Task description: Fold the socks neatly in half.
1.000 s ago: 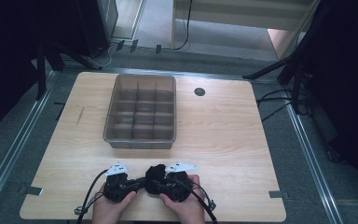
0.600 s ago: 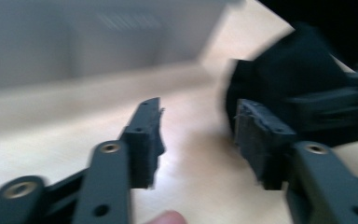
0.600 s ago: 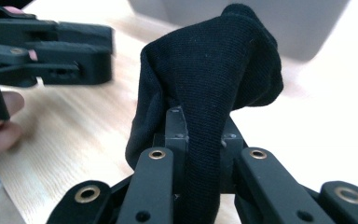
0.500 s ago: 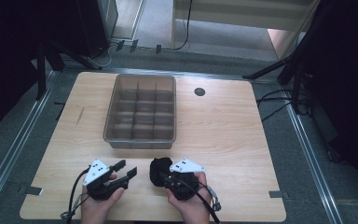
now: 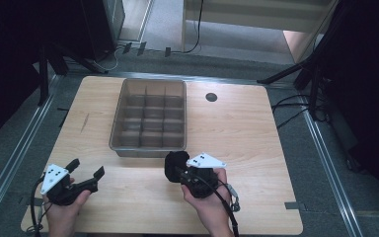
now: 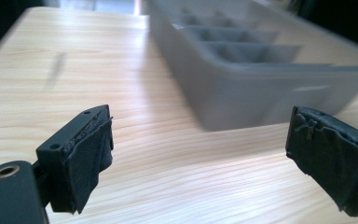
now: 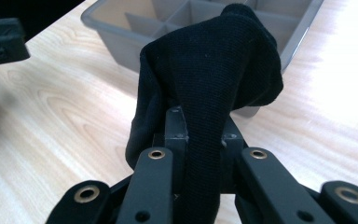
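Cloth, black and bunched (image 7: 214, 79), is pinched tight in the right gripper (image 5: 182, 173), just near the grey divided tray (image 5: 148, 148). Left gripper (image 5: 85, 170) waits wide open, holding nothing. Next, I think, lift the cloth over a tray cell.

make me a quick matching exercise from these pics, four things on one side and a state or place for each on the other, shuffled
Things:
1. left gripper
2. right gripper
3. grey plastic divided tray
4. small dark round mark on the wooden table

States or places:
A. compartments empty
B. jaws apart, nothing between them
C. right of the tray's far end
D. clamped on a bunched black knit cloth

Pairs: 1-B, 2-D, 3-A, 4-C
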A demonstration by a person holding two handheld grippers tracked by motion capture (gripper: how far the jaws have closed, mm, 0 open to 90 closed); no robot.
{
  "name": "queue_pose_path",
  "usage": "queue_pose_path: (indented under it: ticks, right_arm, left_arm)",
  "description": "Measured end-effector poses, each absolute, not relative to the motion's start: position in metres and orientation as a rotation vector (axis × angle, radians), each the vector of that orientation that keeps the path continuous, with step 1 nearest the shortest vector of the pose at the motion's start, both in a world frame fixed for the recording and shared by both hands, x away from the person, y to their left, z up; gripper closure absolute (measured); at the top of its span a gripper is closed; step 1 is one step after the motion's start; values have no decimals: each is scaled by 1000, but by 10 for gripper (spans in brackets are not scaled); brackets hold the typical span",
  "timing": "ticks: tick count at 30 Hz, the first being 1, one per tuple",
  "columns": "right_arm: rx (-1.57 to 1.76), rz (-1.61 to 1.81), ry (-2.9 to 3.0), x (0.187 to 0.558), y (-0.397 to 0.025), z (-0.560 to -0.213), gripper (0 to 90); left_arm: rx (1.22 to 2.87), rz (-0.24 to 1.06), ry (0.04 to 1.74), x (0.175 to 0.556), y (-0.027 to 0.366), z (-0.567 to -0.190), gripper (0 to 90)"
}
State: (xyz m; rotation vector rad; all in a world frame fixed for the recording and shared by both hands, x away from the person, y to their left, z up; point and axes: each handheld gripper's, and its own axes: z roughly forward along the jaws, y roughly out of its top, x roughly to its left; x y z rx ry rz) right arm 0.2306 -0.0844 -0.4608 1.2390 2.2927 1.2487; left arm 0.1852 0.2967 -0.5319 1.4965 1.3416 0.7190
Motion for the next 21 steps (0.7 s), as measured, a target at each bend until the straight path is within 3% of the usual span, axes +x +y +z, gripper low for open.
queue_pose_path:
  ticks: [10,21]
  right_arm:
    - [1242,1234,2264,258,-81,-443,795]
    - [1237,1176,2252,291,-74,-424,794]
  left_arm:
    - [1415,764,1442,189,349,-540,12]
    - [1415,718,1452,194,352,-549,12]
